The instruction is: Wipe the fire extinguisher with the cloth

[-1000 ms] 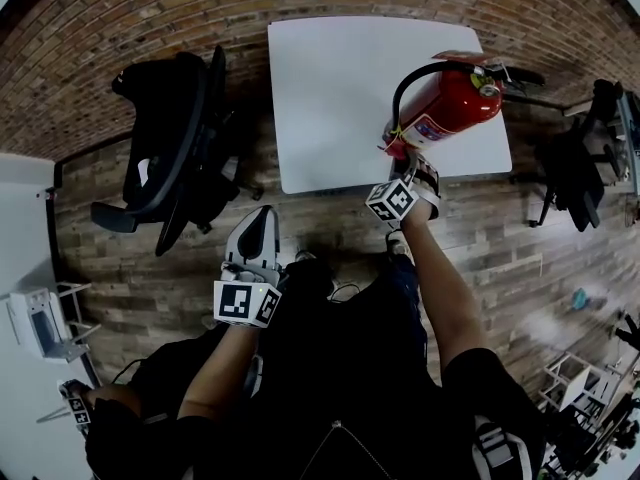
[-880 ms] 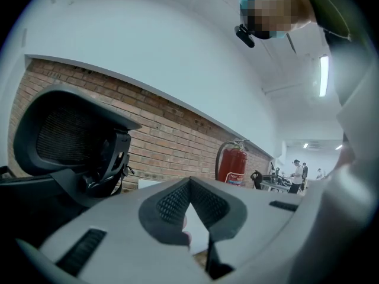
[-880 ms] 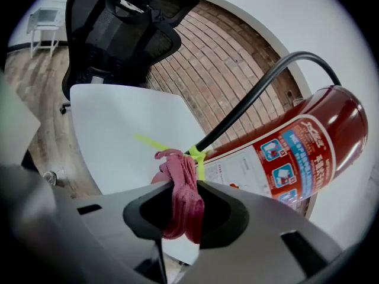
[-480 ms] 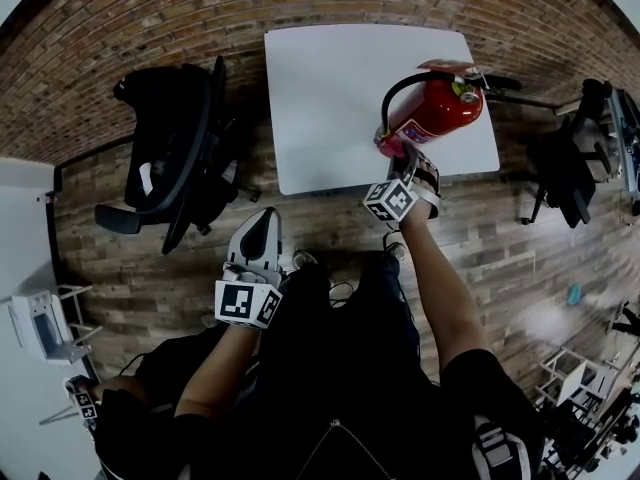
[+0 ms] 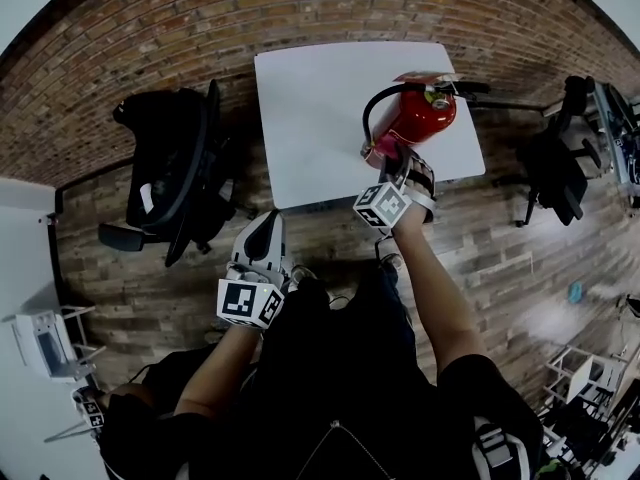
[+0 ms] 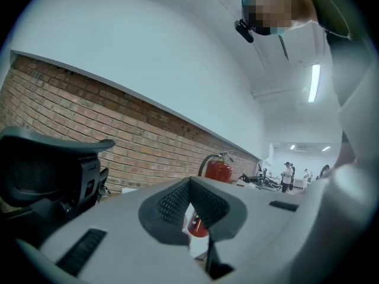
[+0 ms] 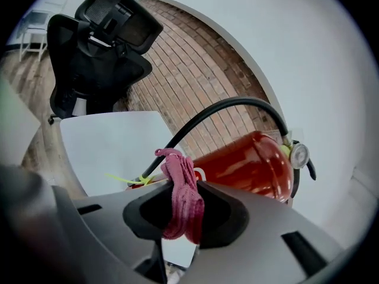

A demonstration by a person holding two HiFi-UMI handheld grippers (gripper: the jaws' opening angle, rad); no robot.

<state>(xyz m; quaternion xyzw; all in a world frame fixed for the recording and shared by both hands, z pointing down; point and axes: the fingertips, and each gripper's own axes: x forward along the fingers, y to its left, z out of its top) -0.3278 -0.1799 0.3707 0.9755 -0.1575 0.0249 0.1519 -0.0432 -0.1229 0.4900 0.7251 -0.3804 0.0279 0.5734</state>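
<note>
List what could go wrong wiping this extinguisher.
1. The fire extinguisher stands upright near the table edge, and the left gripper is away from it; a push might tip it.
2. The cloth in the right gripper sits by the hose and yellow tie and could snag.

Red fire extinguisher point(image 5: 420, 116) on white table point(image 5: 315, 118)
</note>
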